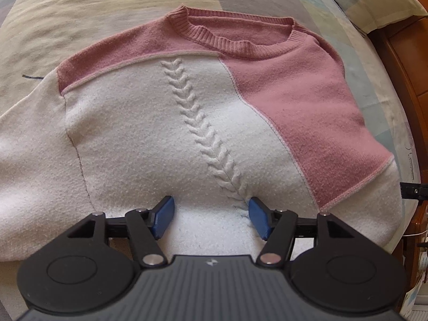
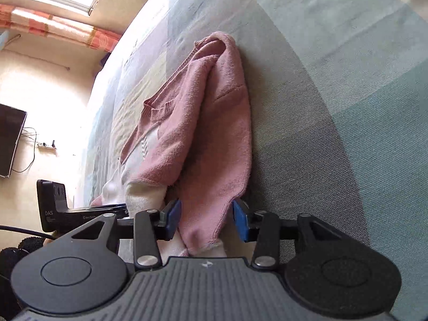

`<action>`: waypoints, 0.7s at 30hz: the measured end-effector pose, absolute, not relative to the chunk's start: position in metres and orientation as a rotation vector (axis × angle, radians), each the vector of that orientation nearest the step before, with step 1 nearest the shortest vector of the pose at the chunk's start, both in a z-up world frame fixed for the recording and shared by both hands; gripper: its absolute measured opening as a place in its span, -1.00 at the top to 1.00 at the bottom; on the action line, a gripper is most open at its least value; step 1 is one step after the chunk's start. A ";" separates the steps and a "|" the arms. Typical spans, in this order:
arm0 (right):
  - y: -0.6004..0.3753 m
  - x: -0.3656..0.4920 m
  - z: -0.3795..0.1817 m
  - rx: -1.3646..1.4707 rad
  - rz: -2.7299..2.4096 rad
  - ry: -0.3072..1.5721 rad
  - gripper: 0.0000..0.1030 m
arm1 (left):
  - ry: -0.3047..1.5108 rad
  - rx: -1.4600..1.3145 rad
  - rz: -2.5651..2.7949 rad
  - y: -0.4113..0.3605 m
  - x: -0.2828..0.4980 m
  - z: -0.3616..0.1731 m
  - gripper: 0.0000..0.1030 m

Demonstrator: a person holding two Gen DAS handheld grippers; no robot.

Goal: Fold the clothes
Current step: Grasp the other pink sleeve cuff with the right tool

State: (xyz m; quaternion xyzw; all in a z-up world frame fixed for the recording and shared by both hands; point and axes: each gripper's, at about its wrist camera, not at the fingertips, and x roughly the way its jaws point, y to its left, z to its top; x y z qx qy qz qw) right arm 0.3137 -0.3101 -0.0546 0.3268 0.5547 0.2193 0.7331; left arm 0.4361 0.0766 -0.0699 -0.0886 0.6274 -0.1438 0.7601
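Pink-and-white knitted sweater (image 1: pixel 203 123) on the bed (image 1: pixel 67 13), its pink sleeve (image 2: pixel 214 139) between the wide-open, empty right jaws, its white hem between the equally open left jaws; closing squarely on fabric would likely prevent slipping.

Sweater (image 1: pixel 187 123): soft knit cloth, fuzzy matt nap, pink and white; ribbed collar (image 1: pixel 240 40); raised braid stitch down front.
Bed cover (image 2: pixel 334 93): woven cloth, matt, slightly coarse.
Left gripper (image 1: pixel 211 218): matt black plastic body, ridged top; shiny metal pivot pins; blue pads (image 1: pixel 163 216) smooth, rubber-like.
Right gripper (image 2: pixel 206 218): same materials.
Bed frame (image 1: pixel 401 80): glossy brown wood.
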 end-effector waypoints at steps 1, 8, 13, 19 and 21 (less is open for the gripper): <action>-0.308 0.312 -0.054 0.722 0.483 1.241 0.06 | 1.365 -0.193 -0.315 0.077 0.436 -0.070 -0.21; -0.312 0.300 -0.070 0.907 0.444 1.288 0.06 | 1.356 -0.205 -0.333 0.077 0.436 -0.070 -0.29; -0.301 0.316 -0.103 1.036 0.457 1.311 0.30 | 1.341 -0.199 -0.347 0.076 0.436 -0.067 -0.37; -0.291 0.324 -0.099 0.962 0.433 1.293 0.78 | 1.318 -0.205 -0.372 0.073 0.433 -0.055 -0.34; -0.289 0.331 -0.084 0.861 0.420 1.268 0.79 | 1.310 -0.208 -0.381 0.072 0.432 -0.051 -0.34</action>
